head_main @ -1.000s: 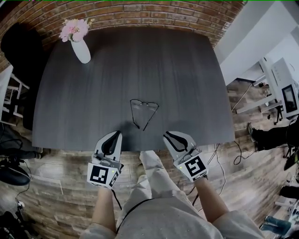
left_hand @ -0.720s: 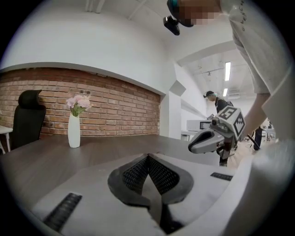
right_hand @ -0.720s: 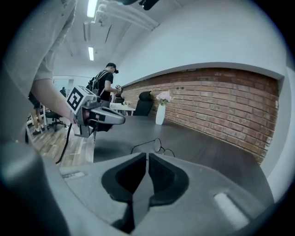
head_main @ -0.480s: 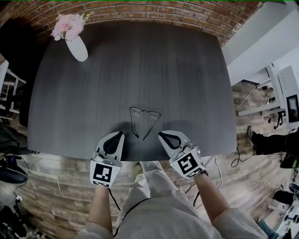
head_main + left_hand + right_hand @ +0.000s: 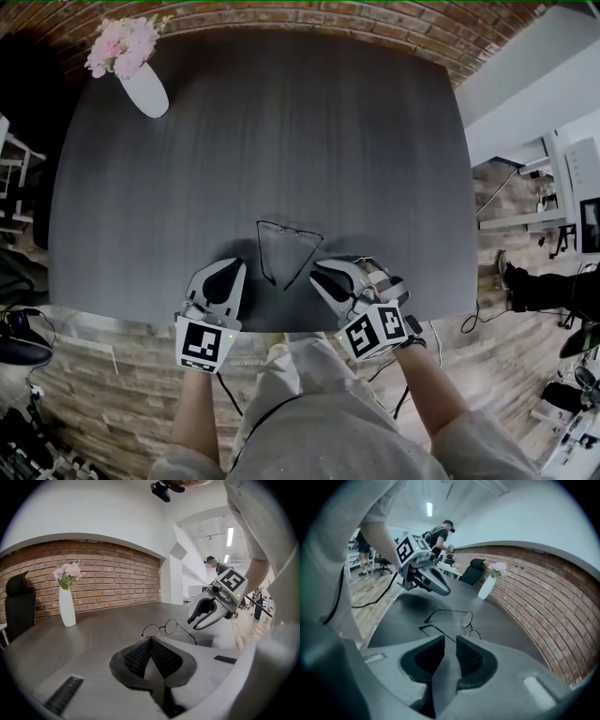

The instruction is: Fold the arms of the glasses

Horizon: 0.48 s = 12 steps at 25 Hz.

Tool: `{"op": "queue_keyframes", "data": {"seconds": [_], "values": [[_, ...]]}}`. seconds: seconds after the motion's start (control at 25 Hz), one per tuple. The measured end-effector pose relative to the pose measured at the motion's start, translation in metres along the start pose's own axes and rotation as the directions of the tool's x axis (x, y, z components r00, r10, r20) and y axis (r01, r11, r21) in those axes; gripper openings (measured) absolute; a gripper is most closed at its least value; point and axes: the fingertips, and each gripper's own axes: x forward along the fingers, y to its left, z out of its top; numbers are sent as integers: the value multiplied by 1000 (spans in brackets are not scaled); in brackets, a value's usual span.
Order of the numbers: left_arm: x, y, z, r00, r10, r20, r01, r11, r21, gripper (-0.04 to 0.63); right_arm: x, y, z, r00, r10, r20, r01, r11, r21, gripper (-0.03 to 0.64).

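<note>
Head view: I see thin wire glasses (image 5: 289,230), arms spread, on dark table (image 5: 281,122) by near edge. Left gripper (image 5: 232,271) jaws together; right gripper (image 5: 324,273) jaws seemingly slightly apart, both empty.

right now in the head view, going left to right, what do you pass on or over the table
white vase → left gripper → glasses → right gripper
</note>
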Motion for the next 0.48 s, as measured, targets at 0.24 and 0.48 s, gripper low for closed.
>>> {"op": "queue_keyframes", "data": {"seconds": [0.24, 0.48], "values": [[8, -4, -11, 999, -7, -42, 8, 1000, 13, -2, 13, -2, -1, 1000, 19, -20, -21, 993, -113, 57], [10, -2, -17, 998, -7, -57, 7, 1000, 14, -2, 23, -1, 0, 999, 36, -32, -41, 984, -171, 57]]}}
